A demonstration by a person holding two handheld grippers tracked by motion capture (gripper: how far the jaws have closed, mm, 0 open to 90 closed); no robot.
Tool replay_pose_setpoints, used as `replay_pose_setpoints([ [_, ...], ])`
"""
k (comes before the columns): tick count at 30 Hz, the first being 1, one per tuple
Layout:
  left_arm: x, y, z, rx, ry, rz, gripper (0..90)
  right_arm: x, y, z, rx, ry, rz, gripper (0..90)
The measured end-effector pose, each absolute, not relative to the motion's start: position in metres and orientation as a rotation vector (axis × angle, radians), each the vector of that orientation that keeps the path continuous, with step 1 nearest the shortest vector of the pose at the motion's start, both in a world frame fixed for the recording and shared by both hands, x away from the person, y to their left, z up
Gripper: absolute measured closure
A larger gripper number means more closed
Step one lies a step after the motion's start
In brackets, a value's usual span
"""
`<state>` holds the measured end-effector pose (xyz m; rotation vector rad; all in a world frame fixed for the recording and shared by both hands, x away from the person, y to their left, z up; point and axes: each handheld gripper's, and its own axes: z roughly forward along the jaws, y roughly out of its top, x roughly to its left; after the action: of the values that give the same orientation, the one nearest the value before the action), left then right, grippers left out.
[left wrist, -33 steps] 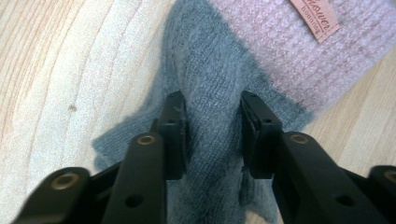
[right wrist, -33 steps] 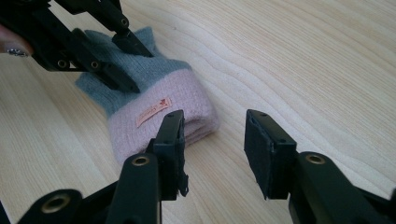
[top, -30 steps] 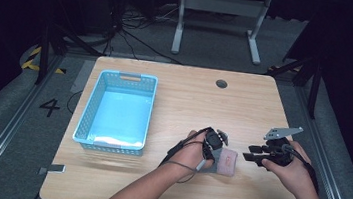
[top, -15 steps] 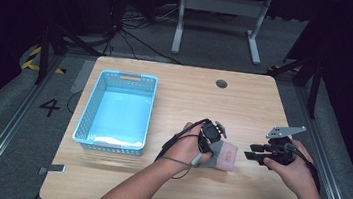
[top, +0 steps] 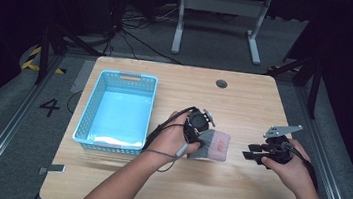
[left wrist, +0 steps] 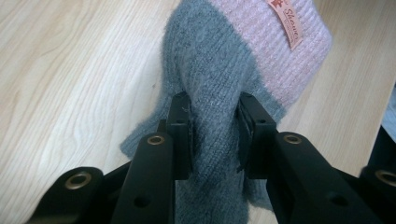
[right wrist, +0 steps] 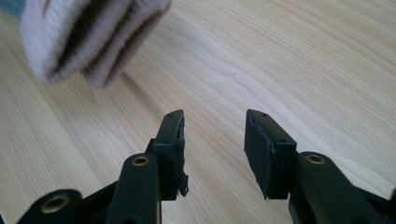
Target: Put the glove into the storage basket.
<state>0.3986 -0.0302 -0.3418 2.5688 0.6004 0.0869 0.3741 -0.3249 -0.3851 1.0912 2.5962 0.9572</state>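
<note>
A grey knitted sock pair with a pink cuff (top: 214, 145) hangs just above the wooden table, right of centre. My left gripper (top: 199, 141) is shut on its grey part (left wrist: 212, 100); the pink cuff with a small label (left wrist: 285, 23) points away from the jaws. In the right gripper view the cuff openings (right wrist: 88, 37) show at the upper left, off the table. My right gripper (top: 251, 152) rests low over the table to the right of the sock, open, with bare wood between its fingers (right wrist: 212, 140).
A light blue plastic basket (top: 89, 122) stands on the left half of the table (top: 244, 107). A round cable hole (top: 221, 83) sits near the far edge. Beyond the table are a desk frame and cables on the floor.
My left gripper has lifted the sock slightly and carried it a little left, toward the basket. The right gripper has stayed nearly where it was.
</note>
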Motion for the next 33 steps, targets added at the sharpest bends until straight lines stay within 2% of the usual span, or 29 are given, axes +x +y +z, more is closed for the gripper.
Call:
replay_pose_setpoints([
  [20, 0.407, 0.058, -0.309, 2.493, 0.776, 0.2, 70.0, 0.396, -0.3, -0.387, 1.012, 2.658, 0.967, 58.5],
  [33, 0.417, 0.116, -0.301, 2.463, 0.844, 0.252, 69.9, 0.392, -0.302, -0.39, 1.04, 2.656, 0.951, 58.2],
])
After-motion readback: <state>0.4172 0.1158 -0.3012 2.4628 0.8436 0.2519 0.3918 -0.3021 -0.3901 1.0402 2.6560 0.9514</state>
